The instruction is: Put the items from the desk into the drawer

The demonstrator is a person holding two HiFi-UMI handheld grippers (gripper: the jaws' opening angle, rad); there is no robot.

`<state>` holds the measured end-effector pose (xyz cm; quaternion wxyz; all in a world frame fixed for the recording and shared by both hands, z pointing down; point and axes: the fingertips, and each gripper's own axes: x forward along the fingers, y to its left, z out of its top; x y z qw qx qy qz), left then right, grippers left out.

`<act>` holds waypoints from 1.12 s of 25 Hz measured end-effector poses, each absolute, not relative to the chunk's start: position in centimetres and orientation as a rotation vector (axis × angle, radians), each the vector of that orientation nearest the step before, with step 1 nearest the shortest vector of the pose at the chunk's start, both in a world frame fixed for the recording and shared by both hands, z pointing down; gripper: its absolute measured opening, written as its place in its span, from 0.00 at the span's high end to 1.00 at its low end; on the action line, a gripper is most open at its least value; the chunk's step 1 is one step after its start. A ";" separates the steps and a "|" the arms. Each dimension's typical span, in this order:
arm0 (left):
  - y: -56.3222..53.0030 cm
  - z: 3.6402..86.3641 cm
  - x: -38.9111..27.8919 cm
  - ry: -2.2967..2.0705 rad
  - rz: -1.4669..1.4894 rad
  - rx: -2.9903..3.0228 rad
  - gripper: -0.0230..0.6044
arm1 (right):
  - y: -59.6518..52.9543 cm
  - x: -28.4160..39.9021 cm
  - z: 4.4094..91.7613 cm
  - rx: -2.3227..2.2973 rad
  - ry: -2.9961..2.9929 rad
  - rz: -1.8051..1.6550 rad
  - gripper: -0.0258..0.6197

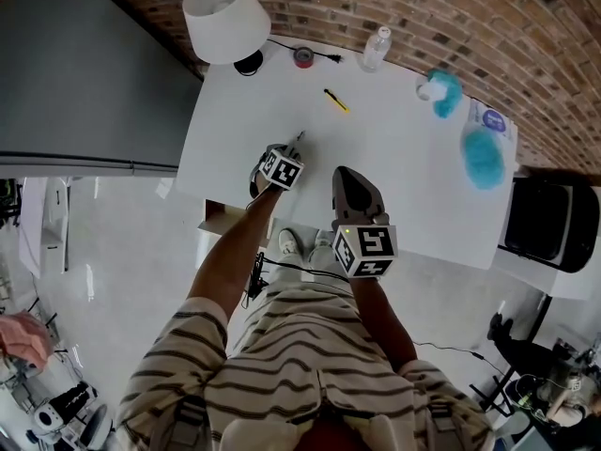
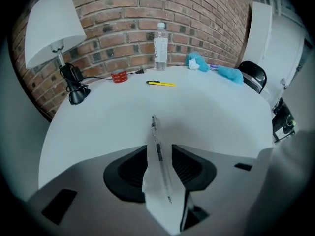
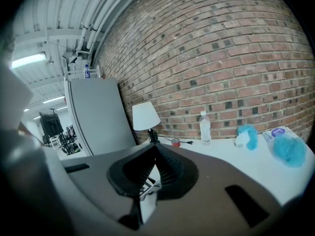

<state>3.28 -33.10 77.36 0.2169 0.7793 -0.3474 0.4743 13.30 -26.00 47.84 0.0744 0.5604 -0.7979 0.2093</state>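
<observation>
Our left tongs (image 2: 160,150) stand open over the white worktop (image 2: 216,117), with the pen (image 2: 155,132) lying flat between the jaws, not pinched. Our right tongs (image 3: 155,147) are closed on nothing, near the worktop's front edge. At the back, by the brick wall (image 2: 197,14), a capped bottle (image 2: 160,48) stands upright; how full it is we cannot tell.

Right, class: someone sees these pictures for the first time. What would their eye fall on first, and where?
Probably the left gripper, pointing down at the near left part of the white desk with a clear pen lying between its open jaws. After that, the white lamp at the desk's far left corner and the bright blue fluffy item at its right end.
</observation>
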 end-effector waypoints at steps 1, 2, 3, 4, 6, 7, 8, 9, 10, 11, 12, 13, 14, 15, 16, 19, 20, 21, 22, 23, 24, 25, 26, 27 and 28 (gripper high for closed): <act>-33.1 77.4 3.4 -0.964 1.316 2.157 0.71 | -26.0 13.3 47.9 1.681 -2.393 0.629 0.94; -33.1 77.5 3.5 -0.965 1.319 2.154 0.71 | -25.9 13.3 47.9 1.679 -2.392 0.629 0.94; -33.1 77.6 3.5 -0.967 1.320 2.149 0.71 | -25.9 13.4 48.0 1.678 -2.392 0.629 0.94; -33.2 77.7 3.5 -0.967 1.320 2.144 0.72 | -25.9 13.4 48.0 1.677 -2.390 0.627 0.94; -33.1 77.9 3.8 -0.959 1.315 2.140 0.73 | -25.8 13.6 48.2 1.677 -2.386 0.628 0.94; -33.0 77.9 3.9 -0.953 1.307 2.140 0.77 | -25.8 13.7 48.2 1.677 -2.385 0.629 0.94; -32.9 77.9 4.0 -0.952 1.291 2.138 0.79 | -25.7 13.8 48.3 1.677 -2.383 0.630 0.94; -32.9 77.9 4.0 -0.957 1.270 2.132 0.79 | -25.7 13.8 48.3 1.677 -2.383 0.631 0.94; -32.9 77.9 3.9 -0.963 1.250 2.123 0.79 | -25.7 13.9 48.3 1.678 -2.384 0.632 0.94; -32.9 77.9 3.9 -0.969 1.235 2.116 0.80 | -25.6 13.9 48.2 1.678 -2.385 0.632 0.94; -33.0 77.9 3.8 -0.971 1.227 2.111 0.80 | -25.6 14.0 48.2 1.680 -2.385 0.631 0.94; -33.0 77.9 3.8 -0.969 1.228 2.111 0.84 | -25.6 14.1 48.1 1.681 -2.384 0.632 0.94; -33.0 77.8 3.9 -0.962 1.237 2.115 0.87 | -25.5 14.1 48.1 1.683 -2.383 0.632 0.94; -33.0 77.8 3.9 -0.951 1.255 2.121 0.88 | -25.5 14.1 48.1 1.683 -2.382 0.633 0.94; -32.9 77.8 4.0 -0.940 1.275 2.127 0.88 | -25.5 14.2 48.1 1.683 -2.382 0.633 0.94; -32.7 77.8 4.1 -0.916 1.299 2.126 0.89 | -25.3 14.2 48.1 1.681 -2.383 0.635 0.94; -32.6 77.7 4.1 -0.916 1.295 2.122 0.89 | -25.3 14.2 48.1 1.681 -2.384 0.635 0.94; -32.5 77.6 4.0 -0.922 1.285 2.119 0.89 | -25.3 14.2 48.1 1.681 -2.386 0.635 0.94; -32.6 77.4 4.0 -0.935 1.268 2.118 0.89 | -25.3 14.2 48.0 1.681 -2.387 0.635 0.94; -32.7 77.1 4.0 -0.950 1.245 2.115 0.89 | -25.3 14.2 48.0 1.681 -2.388 0.634 0.94; -32.8 76.8 4.0 -0.962 1.219 2.109 0.89 | -25.4 14.3 48.0 1.680 -2.390 0.633 0.94; -33.0 76.4 4.0 -0.976 1.194 2.103 0.89 | -25.4 14.3 48.0 1.679 -2.390 0.633 0.94; -33.1 76.0 3.9 -0.992 1.171 2.099 0.89 | -25.3 14.3 48.0 1.678 -2.390 0.634 0.94; -33.2 75.5 3.9 -1.003 1.148 2.093 0.89 | -25.3 14.2 48.0 1.678 -2.391 0.634 0.94; -33.3 75.1 3.8 -1.014 1.128 2.088 0.89 | -25.3 14.1 47.9 1.677 -2.393 0.634 0.94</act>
